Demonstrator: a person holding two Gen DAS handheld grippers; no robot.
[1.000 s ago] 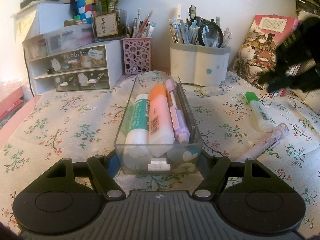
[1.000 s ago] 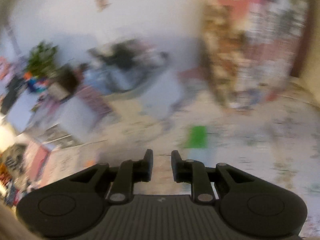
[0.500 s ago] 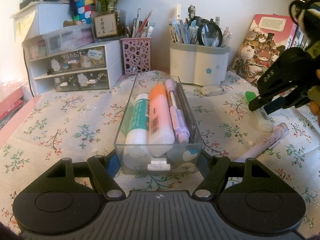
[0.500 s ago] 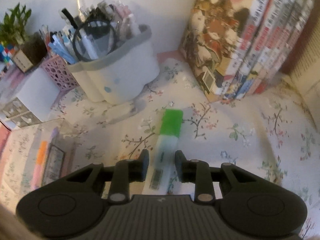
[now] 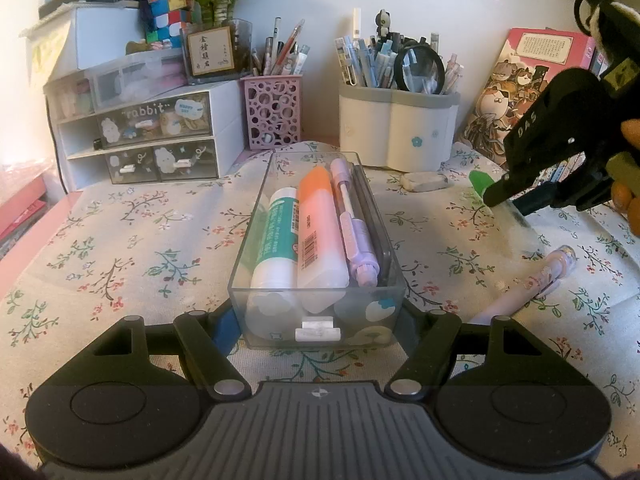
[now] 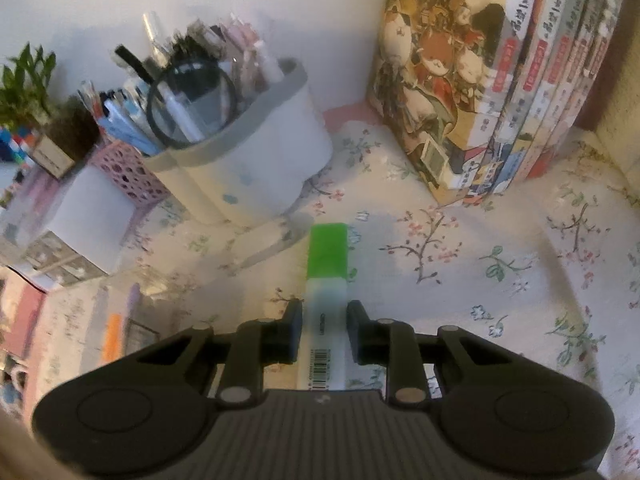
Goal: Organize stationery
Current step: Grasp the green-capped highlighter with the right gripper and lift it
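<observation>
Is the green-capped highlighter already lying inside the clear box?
No, the green-capped highlighter lies on the tablecloth, outside the clear box.

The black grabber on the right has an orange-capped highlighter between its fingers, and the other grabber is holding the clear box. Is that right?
Not quite. The right wrist view shows the highlighter between the right gripper fingers has a green cap, not orange; its jaws are closing on it. The orange one already lies in the clear box, which the left gripper does hold.

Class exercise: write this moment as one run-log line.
left gripper: shut on clear plastic tray | right gripper: closing around green-capped highlighter on cloth | next: probably lift
</observation>
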